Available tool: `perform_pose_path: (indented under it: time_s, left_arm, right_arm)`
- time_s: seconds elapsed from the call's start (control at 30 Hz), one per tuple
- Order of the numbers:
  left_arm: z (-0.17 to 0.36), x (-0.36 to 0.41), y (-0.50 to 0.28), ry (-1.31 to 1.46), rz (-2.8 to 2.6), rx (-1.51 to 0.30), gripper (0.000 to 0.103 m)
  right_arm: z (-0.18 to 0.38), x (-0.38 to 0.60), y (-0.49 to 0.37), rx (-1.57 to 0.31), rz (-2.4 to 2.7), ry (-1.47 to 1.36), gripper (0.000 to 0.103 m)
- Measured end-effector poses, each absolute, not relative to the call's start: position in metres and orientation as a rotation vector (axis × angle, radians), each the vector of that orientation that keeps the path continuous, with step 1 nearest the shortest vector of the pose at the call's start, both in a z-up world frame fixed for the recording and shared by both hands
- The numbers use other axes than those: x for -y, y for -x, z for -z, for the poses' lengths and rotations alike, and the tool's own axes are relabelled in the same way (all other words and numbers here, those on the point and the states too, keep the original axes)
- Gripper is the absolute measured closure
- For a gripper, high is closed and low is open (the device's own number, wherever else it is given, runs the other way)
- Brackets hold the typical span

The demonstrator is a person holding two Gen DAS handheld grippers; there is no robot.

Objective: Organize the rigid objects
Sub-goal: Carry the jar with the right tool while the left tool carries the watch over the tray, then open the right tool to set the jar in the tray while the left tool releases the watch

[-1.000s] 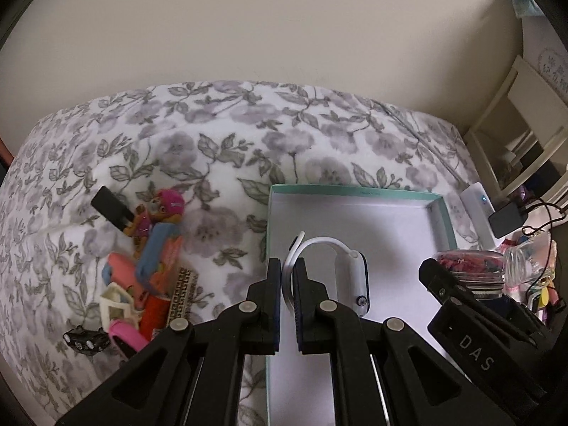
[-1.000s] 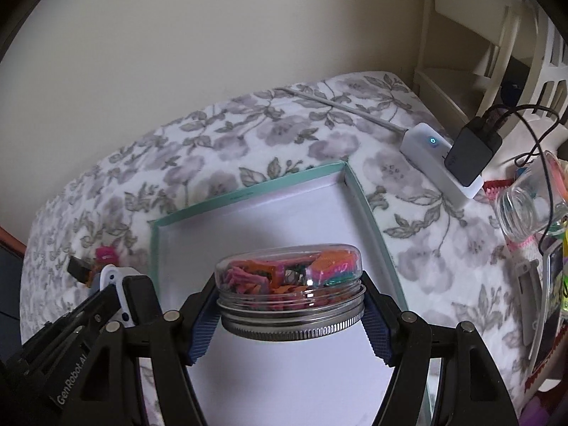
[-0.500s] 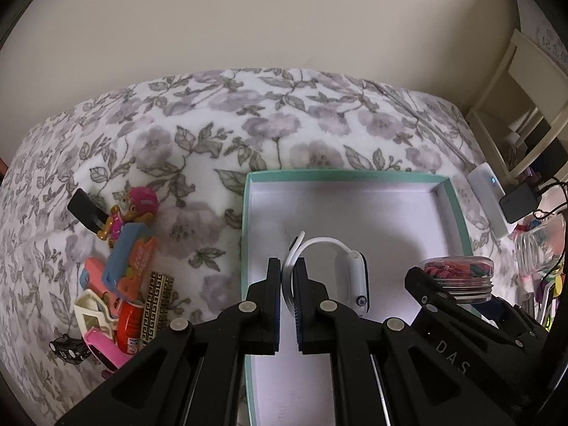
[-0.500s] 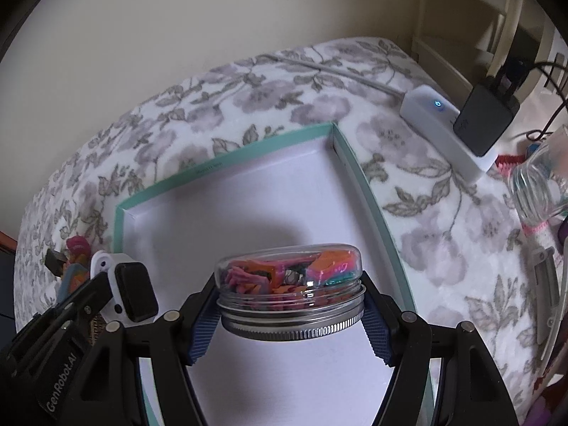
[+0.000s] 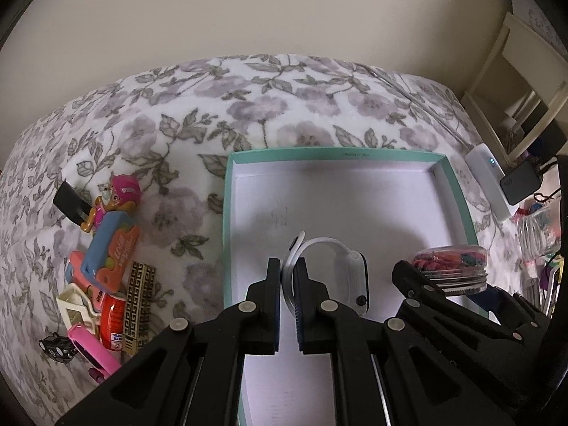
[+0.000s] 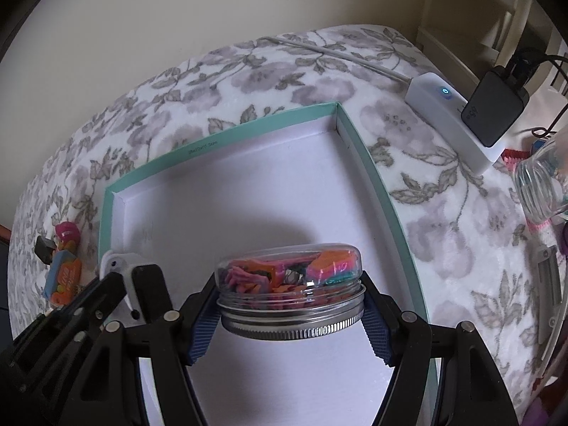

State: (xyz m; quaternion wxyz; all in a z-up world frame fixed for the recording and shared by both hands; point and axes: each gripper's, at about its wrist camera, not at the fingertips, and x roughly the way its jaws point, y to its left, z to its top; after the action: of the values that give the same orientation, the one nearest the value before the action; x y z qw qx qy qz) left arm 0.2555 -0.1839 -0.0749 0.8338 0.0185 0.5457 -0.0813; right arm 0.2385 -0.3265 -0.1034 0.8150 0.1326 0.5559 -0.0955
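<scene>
A teal-rimmed box (image 5: 333, 153) with a white floor lies on the flowered blanket, and both grippers hang over it. My left gripper (image 5: 287, 266) is shut on the white strap of a smartwatch (image 5: 349, 269), whose dark face hangs to the right. That watch (image 6: 122, 266) shows at the lower left of the right wrist view. My right gripper (image 6: 291, 310) is shut on a small clear jar (image 6: 291, 284) with a metal lid, full of colourful bits. In the left wrist view the jar (image 5: 449, 266) appears at the right, over the box's right side.
A heap of small toys (image 5: 106, 259) lies on the blanket left of the box, with a black toy car (image 5: 56, 346). A white power strip (image 6: 451, 117) with a black charger (image 6: 495, 112) sits right of the box, near a clear bottle (image 6: 543, 184). A cream shelf (image 5: 514, 81) stands beyond.
Both grippers have sunk toward the box floor with the watch and the jar still held. The box looms larger in both views.
</scene>
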Motion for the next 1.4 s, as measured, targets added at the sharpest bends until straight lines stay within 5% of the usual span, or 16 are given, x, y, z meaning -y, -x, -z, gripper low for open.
perform_pose_path:
  time_s: [0.3,0.63,0.93,1.4]
  left_arm:
    - [0.078,0.183,-0.255,-0.043,0.176,-1.162,0.094]
    - [0.066,0.170,-0.260,0.000,0.145,-1.132,0.058]
    - [0.035,0.158,-0.258,0.027,0.131,-1.029,0.034]
    - [0.019,0.147,-0.257,0.025,0.090,-0.971,0.029]
  right_arm:
    - [0.106,0.326,-0.239,-1.199,0.205,-0.281,0.029]
    - [0.094,0.329,-0.237,-1.165,0.226,-0.256,0.022]
    - [0.060,0.330,-0.231,-1.080,0.218,-0.262,0.022]
    - [0.042,0.331,-0.227,-1.020,0.217,-0.267,0.009]
